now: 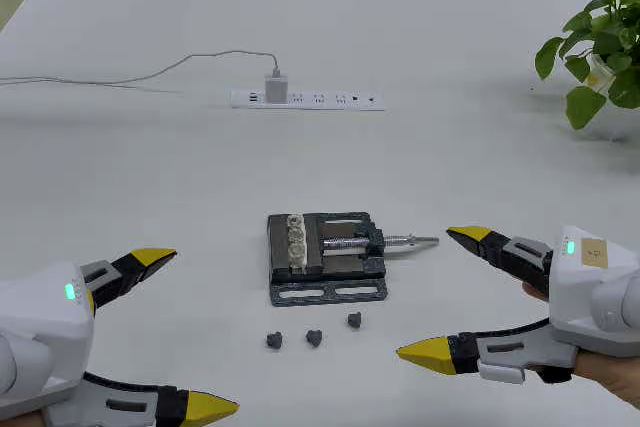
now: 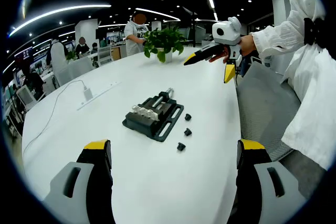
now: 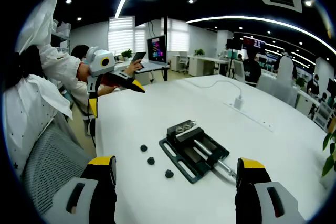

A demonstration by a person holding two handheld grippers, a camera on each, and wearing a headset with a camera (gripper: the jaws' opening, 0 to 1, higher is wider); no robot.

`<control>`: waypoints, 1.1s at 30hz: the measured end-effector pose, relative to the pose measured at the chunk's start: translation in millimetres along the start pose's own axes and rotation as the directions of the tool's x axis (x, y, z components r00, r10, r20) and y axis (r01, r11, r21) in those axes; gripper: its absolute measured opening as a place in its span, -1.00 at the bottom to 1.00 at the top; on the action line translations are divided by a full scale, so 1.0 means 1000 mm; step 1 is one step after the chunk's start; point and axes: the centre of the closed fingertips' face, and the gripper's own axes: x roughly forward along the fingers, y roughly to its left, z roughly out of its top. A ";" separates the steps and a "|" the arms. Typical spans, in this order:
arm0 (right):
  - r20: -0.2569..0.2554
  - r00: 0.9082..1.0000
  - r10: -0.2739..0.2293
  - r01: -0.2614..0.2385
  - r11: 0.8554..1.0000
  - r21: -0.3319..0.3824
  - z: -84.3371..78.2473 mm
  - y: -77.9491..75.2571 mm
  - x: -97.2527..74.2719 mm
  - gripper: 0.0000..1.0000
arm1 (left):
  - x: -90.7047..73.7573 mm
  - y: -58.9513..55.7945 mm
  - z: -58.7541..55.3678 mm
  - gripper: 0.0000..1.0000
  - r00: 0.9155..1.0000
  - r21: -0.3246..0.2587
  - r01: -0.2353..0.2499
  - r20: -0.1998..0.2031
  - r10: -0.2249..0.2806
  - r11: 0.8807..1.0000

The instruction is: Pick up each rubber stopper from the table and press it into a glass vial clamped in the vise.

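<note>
Left gripper (image 1: pixel 195 331) and right gripper (image 1: pixel 430 294) were both spread wide with nothing between the jaws, and were held above the table (image 1: pixel 150 167) on either side of the work. Three rubber stoppers (image 1: pixel 314 337) lay loose between them, in a short row running left to right just in front of the vise (image 1: pixel 340 267), not touching it. The rightmost stopper (image 1: pixel 354 320) lay near the right gripper's lower jaw tip; the leftmost stopper (image 1: pixel 274 340) lay slightly farther from the left gripper's. The glass vials (image 1: pixel 296 237) stood clamped at the vise's left end, in a line running away from the person, beyond the stoppers. Judged from this, the right gripper was marginally nearer.
</note>
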 end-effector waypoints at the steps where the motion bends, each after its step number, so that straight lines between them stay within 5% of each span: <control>1: 0.000 1.000 0.001 -0.001 1.000 0.002 0.000 0.000 0.000 0.88 | 0.000 0.000 0.000 0.98 1.000 0.001 0.000 -0.002 0.000 1.000; 26: -0.001 1.000 0.001 -0.001 1.000 0.008 -0.002 0.000 -0.001 0.86 | 0.003 -0.004 0.002 0.94 1.000 0.013 0.014 -0.014 -0.014 1.000; 33: -0.002 1.000 -0.001 0.001 1.000 0.009 -0.002 0.000 -0.001 0.86 | 0.006 -0.004 -0.003 0.87 0.998 0.039 0.034 -0.045 -0.032 0.999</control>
